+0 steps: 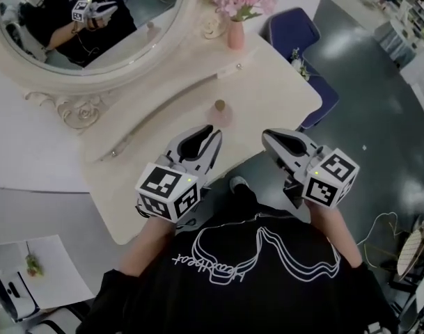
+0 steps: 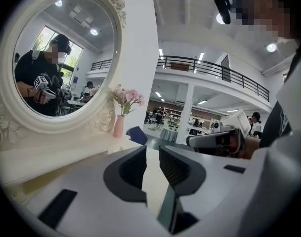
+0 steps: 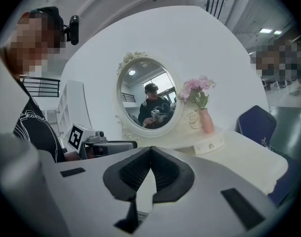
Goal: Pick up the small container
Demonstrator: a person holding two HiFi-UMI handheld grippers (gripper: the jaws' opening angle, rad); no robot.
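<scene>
**Two handheld grippers poised over a vanity bench, a small pink container just ahead of the left one**

Seen from the head view, a cream bench [image 1: 271, 82] runs away from the person. An oval mirror [image 1: 131, 67] stands at its far left, and a pink vase [image 1: 235, 35] of flowers stands at the far side. A blue chair [image 1: 293, 35] sits beyond the bench to the right.

The small container [image 1: 219, 111] stands upright on the bench, near its middle, just beyond the tips of the left gripper [image 1: 213, 135]. It is pinkish and rounded, with a small cap on top. It is small and soft-edged in this view, so its material is uncertain; it may be glass or hard plastic.

By its size it should be light, stiff and smooth, so it could slip or tip if nudged. The safest hold is probably across the round body, below the cap, with a gentle squeeze.

Both grippers are held close to the person's chest over the near edge of the bench, pointing away. The left gripper points towards the container, with its fingers [image 2: 176, 168] a narrow gap apart and nothing between them. The right gripper [image 1: 268, 137] is off to the right, apart from the container. Its fingers [image 3: 165, 174] meet at the tips and are empty.
</scene>
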